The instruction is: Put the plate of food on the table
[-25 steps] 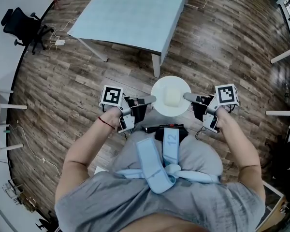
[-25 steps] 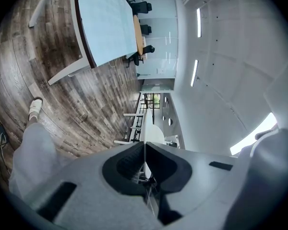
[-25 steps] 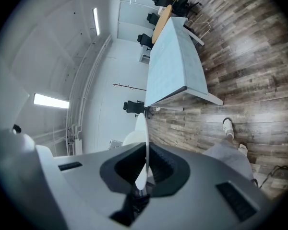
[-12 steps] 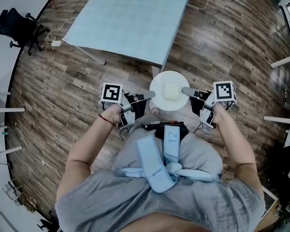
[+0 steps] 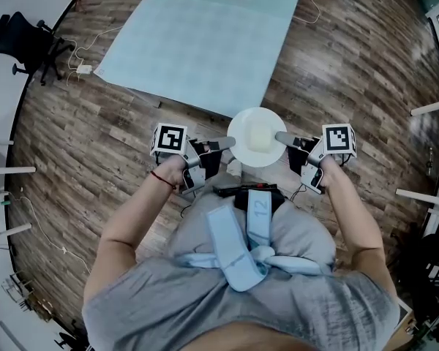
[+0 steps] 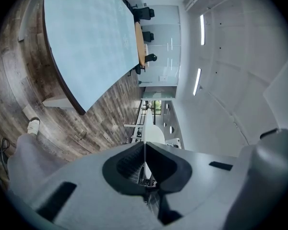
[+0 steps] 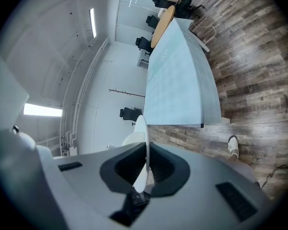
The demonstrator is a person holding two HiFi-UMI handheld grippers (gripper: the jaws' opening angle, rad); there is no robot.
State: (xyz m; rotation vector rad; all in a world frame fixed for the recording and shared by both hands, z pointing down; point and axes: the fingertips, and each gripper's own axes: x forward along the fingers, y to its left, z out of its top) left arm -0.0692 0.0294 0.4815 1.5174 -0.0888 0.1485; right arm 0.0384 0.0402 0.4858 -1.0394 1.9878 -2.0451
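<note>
Wood-plank floor fills most of the head view. Pale blue worktop at upper centre, its near corner right at the plate's far edge. White plate carrying a pale block of food hangs in mid-air at frame centre. Left claw clamped on left rim, right claw on right rim, thin edge only. Likely risks: uneven hands tilt the plate and the food slides off; rim slips out of a pinch; plate clips the worktop corner if carried low.
</note>
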